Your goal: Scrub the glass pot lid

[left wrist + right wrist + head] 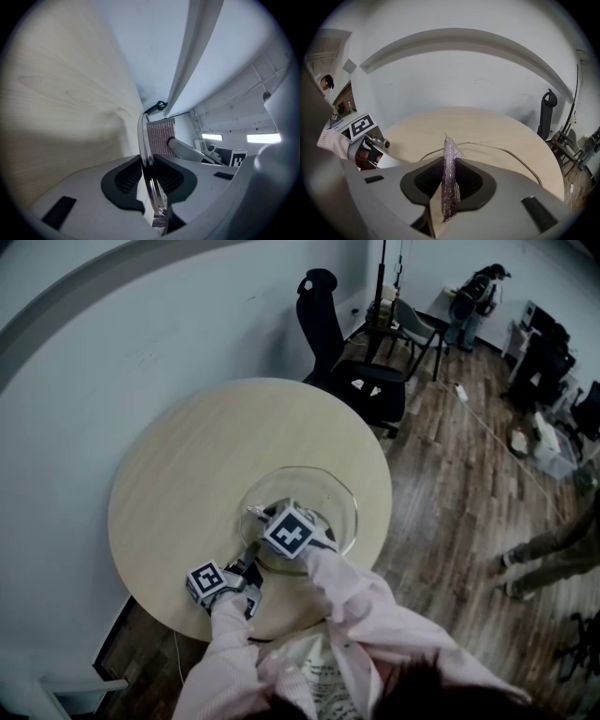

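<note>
The glass pot lid [323, 495] lies on the round wooden table [197, 474], in front of the person in the head view. My left gripper [246, 570] is shut on the lid's near rim; in the left gripper view the metal rim [146, 154] stands on edge between the dark pads [127, 176]. My right gripper [281, 526] is over the lid's near part, shut on a thin pinkish scrubbing pad [450, 180] that sticks out past the jaws. The pad [161, 135] rests against the glass. The lid's rim [513, 153] curves ahead of the right gripper.
A black office chair [354, 367] stands just beyond the table's far edge. A person [473, 298] stands at a desk in the far right corner, and another person's legs [548, 554] are on the wooden floor at the right. A white wall runs along the left.
</note>
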The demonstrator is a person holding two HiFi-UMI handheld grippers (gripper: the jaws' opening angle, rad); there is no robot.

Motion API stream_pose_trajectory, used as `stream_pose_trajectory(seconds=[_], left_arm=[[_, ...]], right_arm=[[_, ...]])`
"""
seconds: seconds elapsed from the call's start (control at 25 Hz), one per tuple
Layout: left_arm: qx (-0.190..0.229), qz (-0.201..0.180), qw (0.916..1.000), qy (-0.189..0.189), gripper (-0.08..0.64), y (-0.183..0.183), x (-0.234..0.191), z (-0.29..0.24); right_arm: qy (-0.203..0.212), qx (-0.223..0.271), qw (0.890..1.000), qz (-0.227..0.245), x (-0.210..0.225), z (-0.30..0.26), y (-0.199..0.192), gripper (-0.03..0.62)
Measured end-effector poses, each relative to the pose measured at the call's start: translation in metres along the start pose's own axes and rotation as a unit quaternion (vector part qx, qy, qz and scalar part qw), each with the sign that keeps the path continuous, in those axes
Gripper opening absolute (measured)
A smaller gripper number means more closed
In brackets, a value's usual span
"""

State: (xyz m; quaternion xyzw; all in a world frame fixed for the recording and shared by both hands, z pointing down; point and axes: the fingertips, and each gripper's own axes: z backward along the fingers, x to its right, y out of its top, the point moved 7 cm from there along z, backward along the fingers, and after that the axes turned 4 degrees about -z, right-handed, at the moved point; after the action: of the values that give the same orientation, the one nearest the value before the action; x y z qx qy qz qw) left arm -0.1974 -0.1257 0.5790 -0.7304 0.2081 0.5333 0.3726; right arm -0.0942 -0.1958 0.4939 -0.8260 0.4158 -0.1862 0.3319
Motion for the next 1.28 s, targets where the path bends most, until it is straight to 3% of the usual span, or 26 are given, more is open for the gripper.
stream_pose_trajectory(seconds=[0.6, 0.8, 1.28], left_arm=[[0.004, 0.002, 1.0, 0.002, 0.075, 0.0, 0.0, 0.0], [0.004, 0.002, 1.0, 0.0, 0.075, 0.0, 0.001, -0.001], [0.008, 0.007, 0.9999, 0.004, 0.074, 0.0, -0.003, 0.0]], right_arm=[[0.047, 0.026, 0.998, -0.018, -0.018, -0.001, 0.007, 0.087], [0.033, 0.029, 0.999, -0.015, -0.009, -0.003, 0.005, 0.087], [0.102, 0.025, 0.992, -0.071, -0.011, 0.001, 0.002, 0.087]])
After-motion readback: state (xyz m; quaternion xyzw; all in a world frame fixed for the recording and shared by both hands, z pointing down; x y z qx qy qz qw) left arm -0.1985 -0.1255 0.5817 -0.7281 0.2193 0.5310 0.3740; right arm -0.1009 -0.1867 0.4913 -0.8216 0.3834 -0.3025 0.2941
